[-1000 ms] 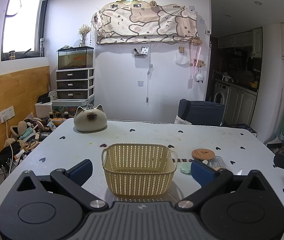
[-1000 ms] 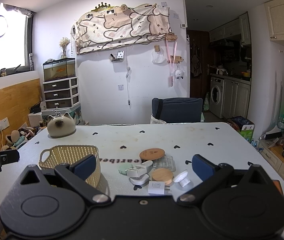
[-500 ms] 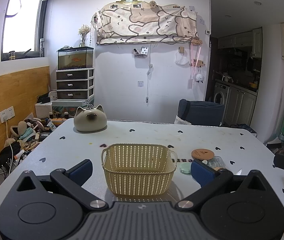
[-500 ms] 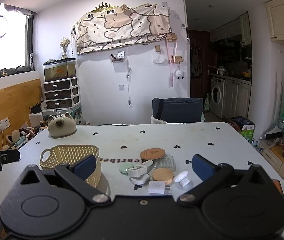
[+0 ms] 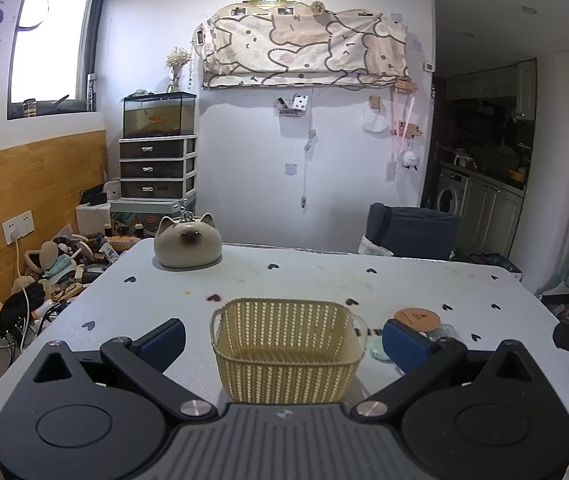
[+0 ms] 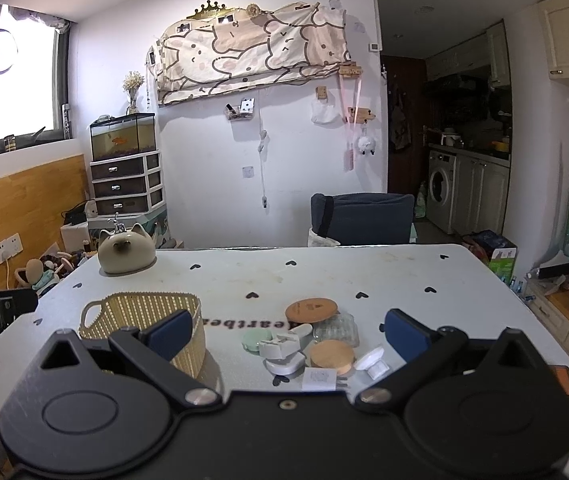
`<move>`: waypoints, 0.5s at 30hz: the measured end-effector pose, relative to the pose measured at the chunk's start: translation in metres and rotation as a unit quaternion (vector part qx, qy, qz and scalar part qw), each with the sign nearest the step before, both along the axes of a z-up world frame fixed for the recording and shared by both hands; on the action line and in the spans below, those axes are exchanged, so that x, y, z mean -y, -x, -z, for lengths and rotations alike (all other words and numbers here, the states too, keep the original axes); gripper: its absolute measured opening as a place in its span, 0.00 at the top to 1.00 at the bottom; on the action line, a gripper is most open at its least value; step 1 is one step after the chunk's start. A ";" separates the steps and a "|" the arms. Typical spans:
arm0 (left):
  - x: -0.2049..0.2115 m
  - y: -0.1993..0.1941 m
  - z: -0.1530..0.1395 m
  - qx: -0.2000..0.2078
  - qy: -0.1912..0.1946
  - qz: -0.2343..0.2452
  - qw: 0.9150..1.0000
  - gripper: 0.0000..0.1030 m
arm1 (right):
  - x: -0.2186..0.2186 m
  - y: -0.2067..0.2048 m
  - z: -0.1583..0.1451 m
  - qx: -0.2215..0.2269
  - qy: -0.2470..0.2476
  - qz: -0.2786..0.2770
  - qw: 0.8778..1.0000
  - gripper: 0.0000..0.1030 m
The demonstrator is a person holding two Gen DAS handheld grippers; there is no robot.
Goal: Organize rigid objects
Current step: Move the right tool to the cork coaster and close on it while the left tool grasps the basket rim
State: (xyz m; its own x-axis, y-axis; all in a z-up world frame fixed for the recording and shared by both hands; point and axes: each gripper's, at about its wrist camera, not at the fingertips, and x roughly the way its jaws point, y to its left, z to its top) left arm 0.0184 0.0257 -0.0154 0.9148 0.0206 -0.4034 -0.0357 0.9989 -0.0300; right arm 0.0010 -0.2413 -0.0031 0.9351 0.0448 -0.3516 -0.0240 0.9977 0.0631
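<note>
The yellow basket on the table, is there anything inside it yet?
From the left wrist view, the yellow basket looks empty: its far inner walls and part of the floor show nothing. The near wall hides the front of the floor, so something flat there could go unseen.

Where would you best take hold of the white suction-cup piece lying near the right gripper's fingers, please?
Grip the white suction-cup piece by its short stem, below the tilted disc. It leans on its side at the right edge of the pile, so the right gripper, already open, could probably come from the clear right side, fingers straddling the stem.
</note>
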 end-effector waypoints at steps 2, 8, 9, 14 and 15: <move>0.005 -0.011 -0.011 0.001 0.000 -0.004 1.000 0.00 | 0.000 -0.007 -0.001 0.000 0.000 -0.003 1.000 0.00; -0.005 -0.045 -0.016 -0.014 0.010 -0.014 1.000 0.00 | -0.003 -0.038 -0.005 -0.004 0.000 0.001 1.000 0.00; -0.007 -0.052 -0.016 -0.015 0.012 -0.012 1.000 0.00 | -0.003 -0.044 -0.006 -0.004 -0.001 0.001 1.000 0.00; -0.017 -0.086 -0.017 -0.025 0.008 -0.016 1.000 0.00 | -0.006 -0.075 -0.007 -0.008 -0.001 0.011 1.000 0.00; -0.019 -0.093 -0.017 -0.028 0.004 -0.017 0.999 0.00 | -0.007 -0.081 -0.007 -0.008 -0.003 0.013 1.000 0.00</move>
